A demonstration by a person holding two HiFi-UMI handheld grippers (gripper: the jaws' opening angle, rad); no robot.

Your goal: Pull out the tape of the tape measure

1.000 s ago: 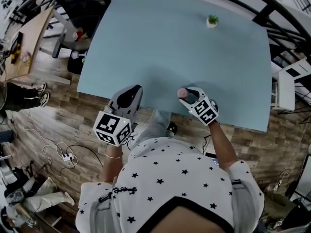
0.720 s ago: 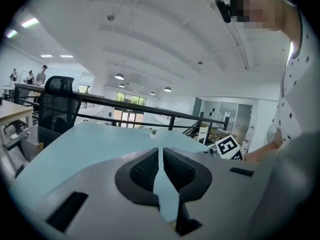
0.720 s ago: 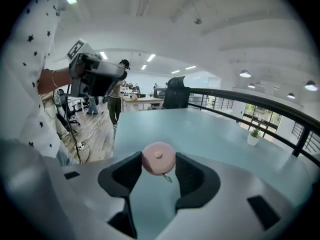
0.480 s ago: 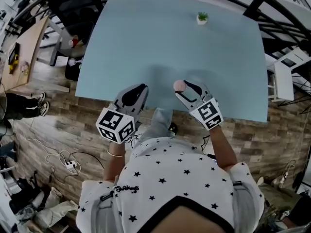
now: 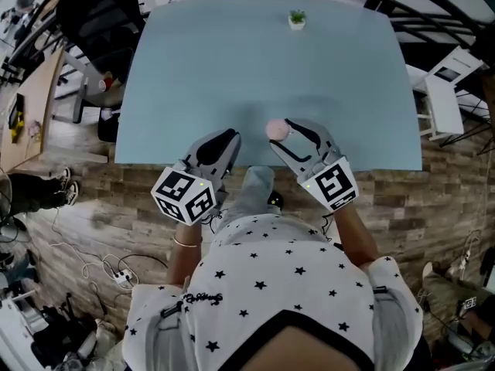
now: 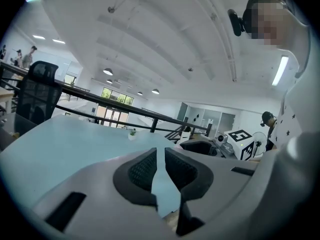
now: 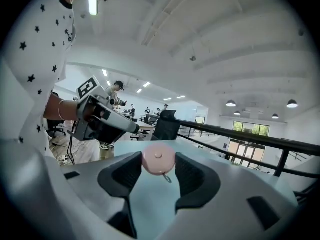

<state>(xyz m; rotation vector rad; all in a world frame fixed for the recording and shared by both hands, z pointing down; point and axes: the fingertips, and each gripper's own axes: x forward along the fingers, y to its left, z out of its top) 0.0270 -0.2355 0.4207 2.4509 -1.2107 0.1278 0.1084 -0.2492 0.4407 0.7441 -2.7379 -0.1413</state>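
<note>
A small round pink tape measure (image 5: pixel 278 130) is held just above the near edge of the light blue table (image 5: pixel 232 60). My right gripper (image 5: pixel 283 133) is shut on it. In the right gripper view the pink case (image 7: pixel 158 162) sits between the dark pads, and a small metal pull ring (image 7: pixel 167 178) hangs below it. My left gripper (image 5: pixel 223 140) hovers a short way to the left of the case, apart from it. Its jaws are opening: the left gripper view shows a narrow gap between the pads (image 6: pixel 141 170) with only table behind it.
A small potted plant (image 5: pixel 297 18) stands at the table's far edge, also visible in the left gripper view (image 6: pixel 132 133). A black office chair (image 5: pixel 93 14) stands at the far left and a white seat (image 5: pixel 445 91) at the right. Wood floor lies below the table's near edge.
The two grippers have drawn closer together over the table's near edge, the right one still carrying the pink case. The camera has tilted, so the plant sits further left.
</note>
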